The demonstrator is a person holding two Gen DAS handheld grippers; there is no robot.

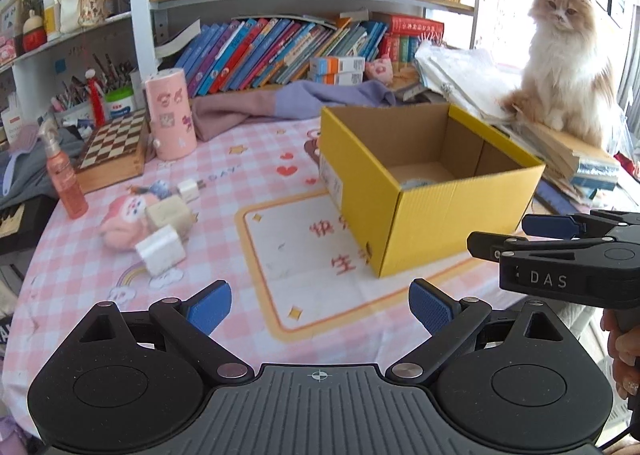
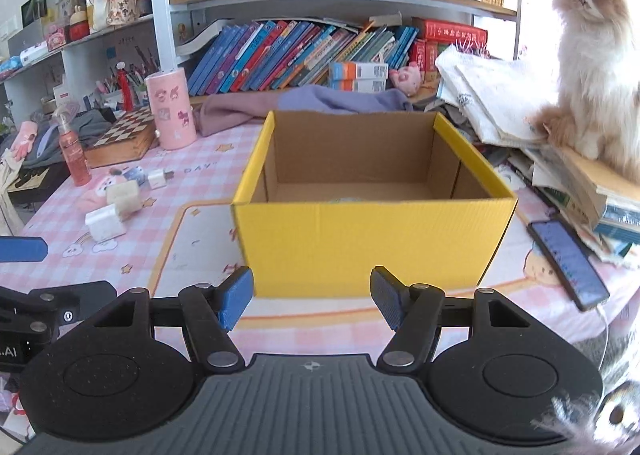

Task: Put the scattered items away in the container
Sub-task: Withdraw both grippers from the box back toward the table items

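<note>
A yellow cardboard box (image 1: 436, 211) stands open on the pink checked tablecloth (image 1: 224, 159); it fills the middle of the right wrist view (image 2: 372, 235). A small greyish item lies on its floor. Scattered items lie to its left: a pink plush toy (image 1: 120, 221), a beige block (image 1: 168, 213), a white block (image 1: 160, 249), a small white cube (image 1: 188, 190) and a small blue-white toy (image 1: 158, 187). The white block also shows in the right wrist view (image 2: 105, 223). My left gripper (image 1: 320, 305) is open and empty, above the tablecloth. My right gripper (image 2: 312, 297) is open and empty, just before the box's front wall.
A cat (image 1: 568, 55) sits on stacked books (image 1: 576, 159) right of the box. A phone (image 2: 568, 263) lies at the table's right edge. A chessboard box (image 1: 114, 151), pink cylinder (image 1: 170, 113), spray bottle (image 1: 64, 179) and purple cloth (image 1: 280, 99) stand behind. Bookshelves line the back.
</note>
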